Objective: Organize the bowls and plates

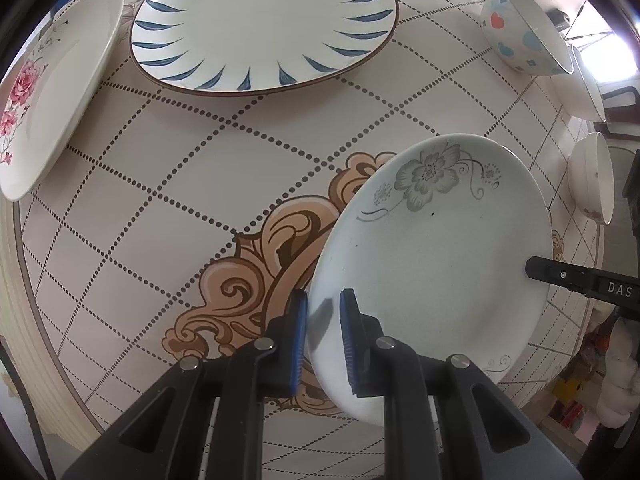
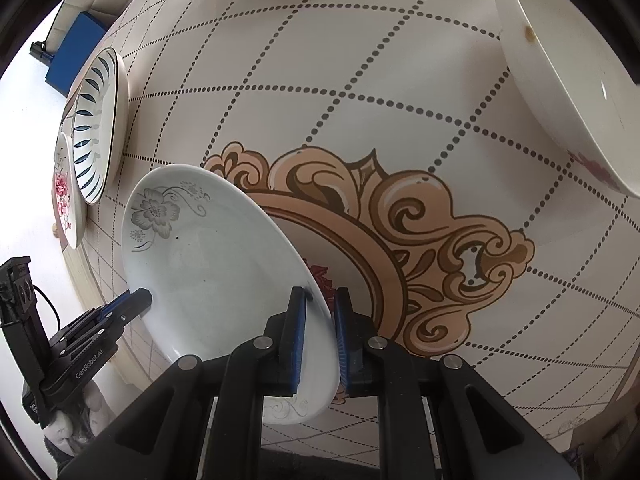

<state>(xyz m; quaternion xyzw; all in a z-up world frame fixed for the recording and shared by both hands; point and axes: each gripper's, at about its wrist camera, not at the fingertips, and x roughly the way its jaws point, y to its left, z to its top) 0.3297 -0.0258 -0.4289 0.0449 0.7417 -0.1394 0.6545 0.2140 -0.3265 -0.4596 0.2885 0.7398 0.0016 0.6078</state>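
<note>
A pale plate with a grey flower (image 1: 432, 264) (image 2: 208, 272) is held tilted over the brown ornament in the middle of the round table (image 1: 180, 184) (image 2: 320, 60). My left gripper (image 1: 323, 340) is shut on the plate's near rim, with one blue pad on each face. My right gripper (image 2: 320, 336) is shut on the opposite rim in the same way. Each gripper also shows in the other's view: the right gripper's tip (image 1: 536, 270) at the plate's far edge, and the left gripper (image 2: 136, 300) at the lower left.
A large plate with blue leaf marks (image 1: 260, 20) (image 2: 96, 124) lies next to a pink-rose plate (image 1: 52, 92) (image 2: 64, 192). A bowl with hearts (image 1: 520, 28) and two white bowls (image 1: 580, 84) (image 1: 592, 176) stand on the other side of the table. One white bowl (image 2: 572, 80) is close to my right gripper.
</note>
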